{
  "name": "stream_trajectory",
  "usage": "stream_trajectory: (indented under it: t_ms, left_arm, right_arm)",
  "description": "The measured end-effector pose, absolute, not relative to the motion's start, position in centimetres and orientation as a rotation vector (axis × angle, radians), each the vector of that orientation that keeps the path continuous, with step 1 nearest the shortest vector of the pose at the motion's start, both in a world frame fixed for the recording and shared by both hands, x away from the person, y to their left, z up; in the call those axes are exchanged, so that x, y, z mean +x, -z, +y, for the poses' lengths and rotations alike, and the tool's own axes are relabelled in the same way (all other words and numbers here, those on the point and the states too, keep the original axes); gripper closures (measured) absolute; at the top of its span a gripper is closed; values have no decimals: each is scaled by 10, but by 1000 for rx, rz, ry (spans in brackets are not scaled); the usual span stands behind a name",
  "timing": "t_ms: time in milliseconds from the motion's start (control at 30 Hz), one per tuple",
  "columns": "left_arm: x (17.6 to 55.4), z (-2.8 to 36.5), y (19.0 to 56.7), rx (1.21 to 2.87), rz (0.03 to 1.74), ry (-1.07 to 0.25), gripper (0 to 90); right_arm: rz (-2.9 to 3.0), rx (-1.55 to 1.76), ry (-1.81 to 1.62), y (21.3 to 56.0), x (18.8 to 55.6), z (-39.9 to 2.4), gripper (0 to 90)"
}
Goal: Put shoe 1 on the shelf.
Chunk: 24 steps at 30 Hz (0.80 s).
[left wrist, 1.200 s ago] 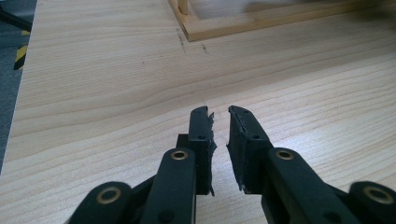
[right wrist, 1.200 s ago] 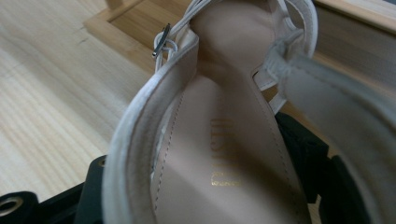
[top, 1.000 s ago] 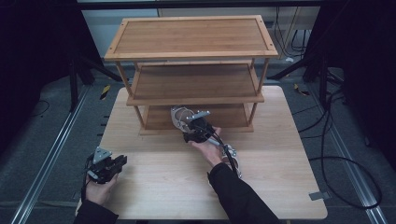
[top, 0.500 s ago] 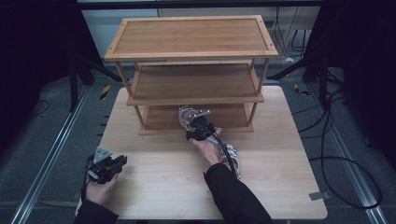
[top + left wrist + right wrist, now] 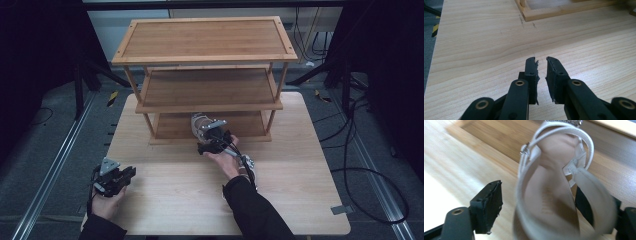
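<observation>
Since a second ago the right gripper (image 5: 206, 135) has nudged the white strappy sandal (image 5: 554, 182) rightward along the three-tier wooden rack's (image 5: 205, 40) bottom shelf; its jaws have just been opening, sandal loose between. Well apart, the left gripper (image 5: 542, 68) rests nearly pressed together on the pale wooden table (image 5: 300, 190).

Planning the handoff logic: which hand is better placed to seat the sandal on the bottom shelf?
Right. Its tool has the sandal between its just-opened jaws at the bottom shelf; the left tool sits far off by the table's near edge.
</observation>
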<state>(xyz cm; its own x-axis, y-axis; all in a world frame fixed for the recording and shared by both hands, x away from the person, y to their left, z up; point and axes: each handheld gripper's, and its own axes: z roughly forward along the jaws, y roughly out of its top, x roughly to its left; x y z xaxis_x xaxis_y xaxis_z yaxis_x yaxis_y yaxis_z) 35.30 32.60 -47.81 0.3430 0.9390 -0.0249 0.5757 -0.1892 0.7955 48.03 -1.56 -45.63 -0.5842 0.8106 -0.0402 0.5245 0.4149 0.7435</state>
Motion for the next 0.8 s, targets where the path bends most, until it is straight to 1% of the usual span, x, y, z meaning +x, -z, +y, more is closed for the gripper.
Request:
stream_trajectory:
  t_ms: [100,133,167,200,300,333,367,433,467,800]
  left_arm:
    - [353,325,478,1876,1330,-629,774]
    - [353,325,478,1876,1329,-630,775]
    - [353,325,478,1876,1328,-630,775]
    - [352,325,478,1878,1328,-630,775]
    - [352,325,478,1879,1327,-629,775]
    - [352,325,478,1880,1328,-629,775]
    - [353,325,478,1880,1329,-629,775]
    - [353,325,478,1881,1328,-628,776]
    - [353,325,478,1880,1329,-629,776]
    - [353,325,478,1882,1326,-630,778]
  right_arm:
    - [2274,1137,-993,453,473,-21,209]
    - [2282,1131,-982,453,472,-23,218]
    - [2295,1146,-977,454,468,-26,247]
    - [2295,1146,-977,454,468,-26,247]
    - [2316,1153,-934,459,466,-30,320]
    - [2340,1160,-919,463,466,-32,368]
    - [2340,1160,-919,463,466,-32,368]
    - [2365,1165,-900,467,467,-32,431]
    - [2366,1175,-901,468,469,-33,445]
    - [2358,1176,-906,467,469,-32,454]
